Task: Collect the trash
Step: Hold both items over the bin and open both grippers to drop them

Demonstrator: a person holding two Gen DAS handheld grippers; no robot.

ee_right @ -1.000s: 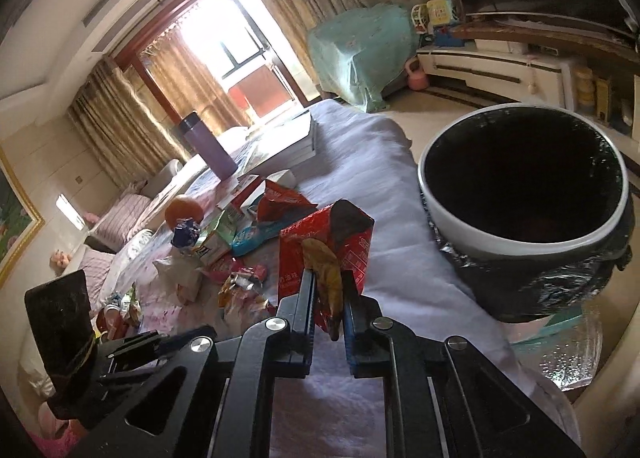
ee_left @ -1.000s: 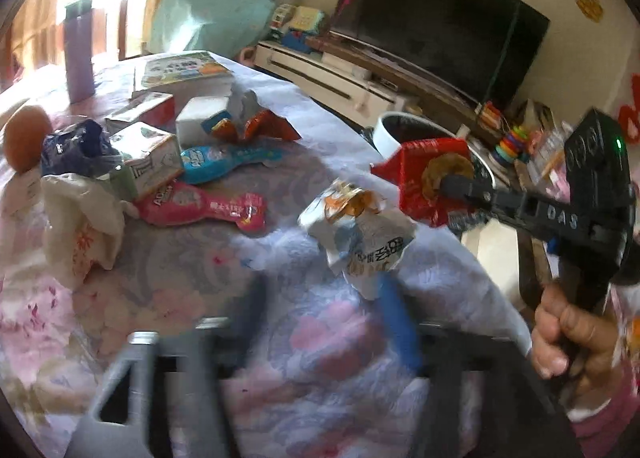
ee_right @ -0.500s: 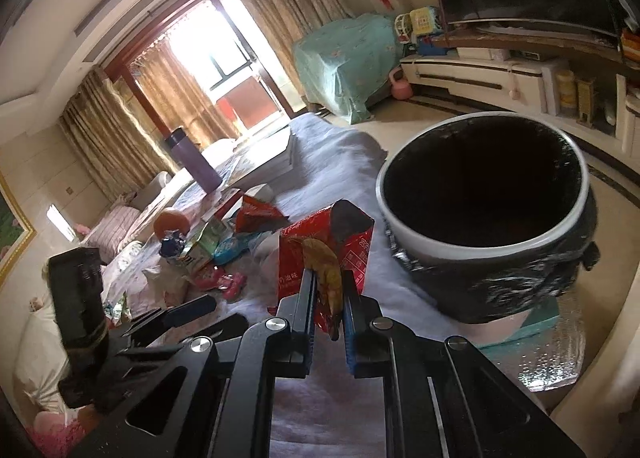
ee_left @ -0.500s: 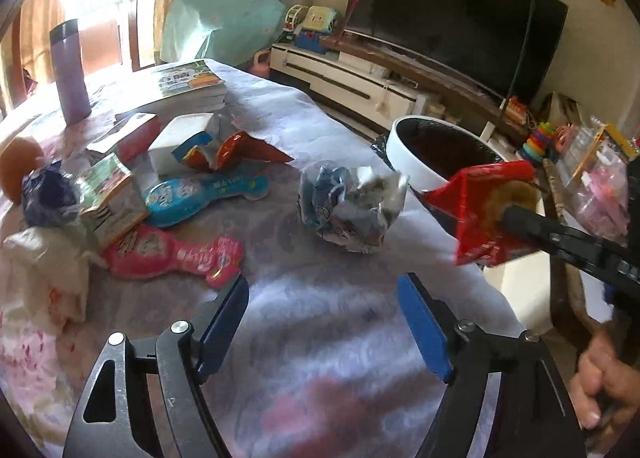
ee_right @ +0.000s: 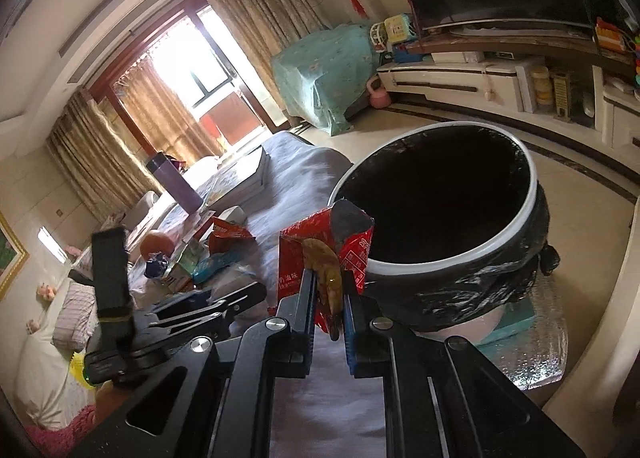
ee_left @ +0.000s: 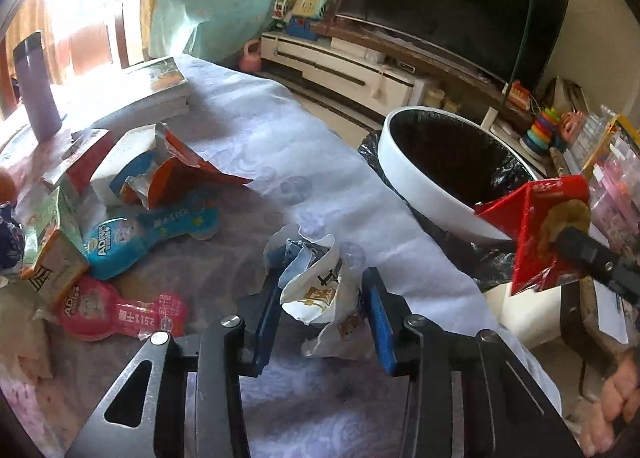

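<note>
Red wrapper point(ee_right: 324, 254), Chinese print, with banana peel point(ee_right: 326, 270), clamped in right gripper point(ee_right: 329, 298) beside bin point(ee_right: 440, 258) rim. Crumpled white wrapper point(ee_left: 320, 290) on table point(ee_left: 280, 154) between left gripper point(ee_left: 322, 312) pads, jaws apart, touching unclear. "ADRY" pouches, blue point(ee_left: 148, 234) and pink point(ee_left: 120, 312), left.
</note>
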